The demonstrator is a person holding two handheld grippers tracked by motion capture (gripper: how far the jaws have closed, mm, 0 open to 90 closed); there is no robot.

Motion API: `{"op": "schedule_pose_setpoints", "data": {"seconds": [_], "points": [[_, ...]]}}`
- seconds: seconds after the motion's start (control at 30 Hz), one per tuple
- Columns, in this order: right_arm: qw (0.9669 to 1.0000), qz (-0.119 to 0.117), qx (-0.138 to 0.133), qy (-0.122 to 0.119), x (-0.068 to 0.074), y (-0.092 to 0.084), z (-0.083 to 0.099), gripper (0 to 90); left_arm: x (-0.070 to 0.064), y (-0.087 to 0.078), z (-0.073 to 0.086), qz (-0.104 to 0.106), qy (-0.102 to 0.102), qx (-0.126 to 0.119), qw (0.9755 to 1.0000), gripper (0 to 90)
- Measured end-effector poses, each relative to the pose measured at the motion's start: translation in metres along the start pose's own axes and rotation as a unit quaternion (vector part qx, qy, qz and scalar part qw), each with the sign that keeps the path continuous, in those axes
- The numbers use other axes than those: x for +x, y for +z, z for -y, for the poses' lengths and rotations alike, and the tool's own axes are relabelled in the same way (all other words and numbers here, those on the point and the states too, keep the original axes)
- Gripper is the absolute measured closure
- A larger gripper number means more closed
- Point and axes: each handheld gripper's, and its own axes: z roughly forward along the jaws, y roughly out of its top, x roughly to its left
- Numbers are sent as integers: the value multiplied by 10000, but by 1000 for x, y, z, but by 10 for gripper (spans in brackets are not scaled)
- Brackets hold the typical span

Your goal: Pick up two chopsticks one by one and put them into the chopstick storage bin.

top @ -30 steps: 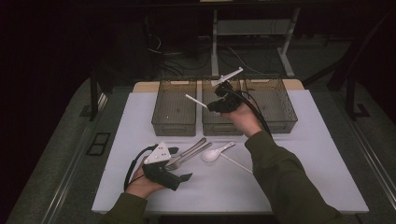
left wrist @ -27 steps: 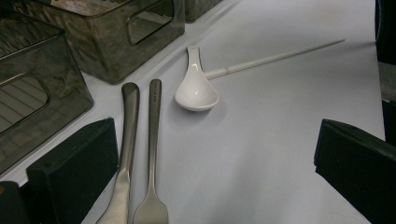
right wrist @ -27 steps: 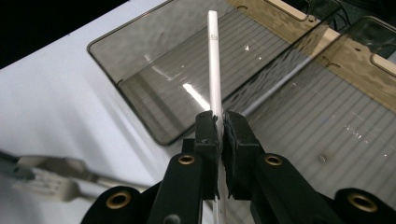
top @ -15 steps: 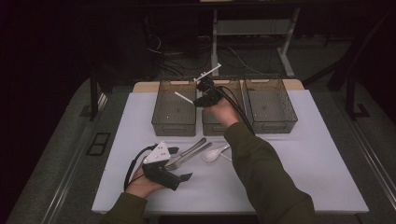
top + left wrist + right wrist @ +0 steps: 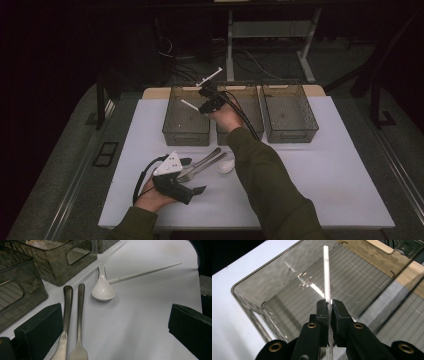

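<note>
A: R tongs (image 5: 328,307) clamped on a white chopstick (image 5: 326,272), held above the left bin (image 5: 186,116). Up close we see the stick pinched between the pads, ribbed bin floor beneath.

B: From the high view we get the stick (image 5: 209,77) poking out both sides of the R tongs (image 5: 206,102). L tongs (image 5: 115,322) gape wide, nothing in them, low over the table (image 5: 150,302).

A: L cam gives us a white spoon (image 5: 102,288), 2nd chopstick (image 5: 147,271), two metal handles (image 5: 72,315); their heads are cut off. From above, the sleeve (image 5: 270,175) hides that 2nd stick
</note>
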Motion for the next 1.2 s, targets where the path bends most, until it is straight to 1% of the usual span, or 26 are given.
{"op": "schedule_pose_setpoints", "data": {"seconds": [0.03, 0.13, 0.17, 0.2, 0.23, 0.27, 0.3, 0.4, 0.5, 0.53, 0.63, 0.73, 0.77, 0.8, 0.83, 0.87, 0.9, 0.93, 0.97, 1.0, 1.03, 1.07, 1.1, 1.13, 1.17, 1.2], "points": [[10000, 10, 24, -23, 2, 6, -4, 847, 0, 0, 0, 10, 3, 3, 10000, 0], [10000, 28, 62, -24, 3, 11, -7, 847, 0, 0, 0, 18, -5, -2, 10000, 0], [9999, 39, 102, -7, 4, 18, -10, 846, 0, 0, 0, 27, -20, -6, 10000, 0], [9999, 39, 102, -7, 4, 18, -10, 846, 0, 0, 0, 27, -20, -6, 10000, 0], [9999, 46, 145, 7, 5, 24, -11, 846, 0, 0, 0, 36, -16, -7, 10000, 0], [9999, 46, 145, 7, 5, 24, -11, 846, 0, 0, 0, 36, -16, -7, 10000, 0], [9998, 54, 193, 13, 5, 30, -12, 846, 0, 0, 0, 40, -16, -10, 10000, 0], [9997, 69, 229, 7, 6, 34, -15, 846, -1, 0, 0, 48, -17, -27, 10000, 0], [9995, 104, 310, 18, 8, 43, -20, 846, -2, 0, -1, 50, -8, -48, 10000, 0], [9995, 104, 310, 18, 8, 43, -20, 846, -2, 0, -1, 50, -8, -48, 10000, 0], [9994, 116, 322, 22, 10, 52, -26, 846, -2, 0, -2, 61, 37, -44, 10000, 0], [9995, 97, 292, 24, 11, 55, -28, 844, -2, 0, -2, 68, 21, -56, 10000, 0], [9994, 141, 303, 80, 11, 58, -28, 837, -2, 0, -2, 73, 23, -60, 10000, 0], [9994, 141, 303, 80, 11, 58, -28, 837, -2, 0, -2, 80, 26, -63, 9999, 0], [9996, 117, 236, 75, 11, 58, -27, 782, -2, 0, -2, 85, 25, -65, 9999, 0], [9996, 117, 236, 75, 11, 58, -27, 782, -2, -1, -2, 78, 26, -69, 9999, 0], [9997, 106, 231, 26, 11, 56, -28, 725, -2, -1, -2, 72, 16, -73, 9999, 0], [9997, 106, 231, 26, 11, 56, -28, 725, -2, -1, -2, 68, 11, -82, 9999, 0], [9998, 117, 149, 12, 11, 51, -28, 682, -2, -1, -2, 64, 6, -89, 9999, 0], [9998, 117, 149, 12, 11, 51, -28, 682, -1, -1, -2, 64, 4, -87, 9999, 0], [9999, 70, 100, -21, 11, 45, -29, 635, -2, -1, -2, 67, 8, -67, 10000, 0], [9999, 70, 100, -21, 11, 45, -29, 635, -2, -1, -2, 67, 8, -67, 10000, 0], [10000, 9, 29, -24, 11, 39, -28, 595, -2, -1, -2, 68, 11, -62, 10000, 0], [10000, 9, 29, -24, 11, 39, -28, 595, -1, -1, -2, 68, 3, -57, 10000, 0], [10000, -44, -78, -13, 10, 32, -27, 564, -2, 0, -2, 70, -2, -67, 10000, 0], [10000, -44, -78, -13, 10, 32, -27, 564, -2, 0, -2, 70, -2, -67, 10000, 0]]}}
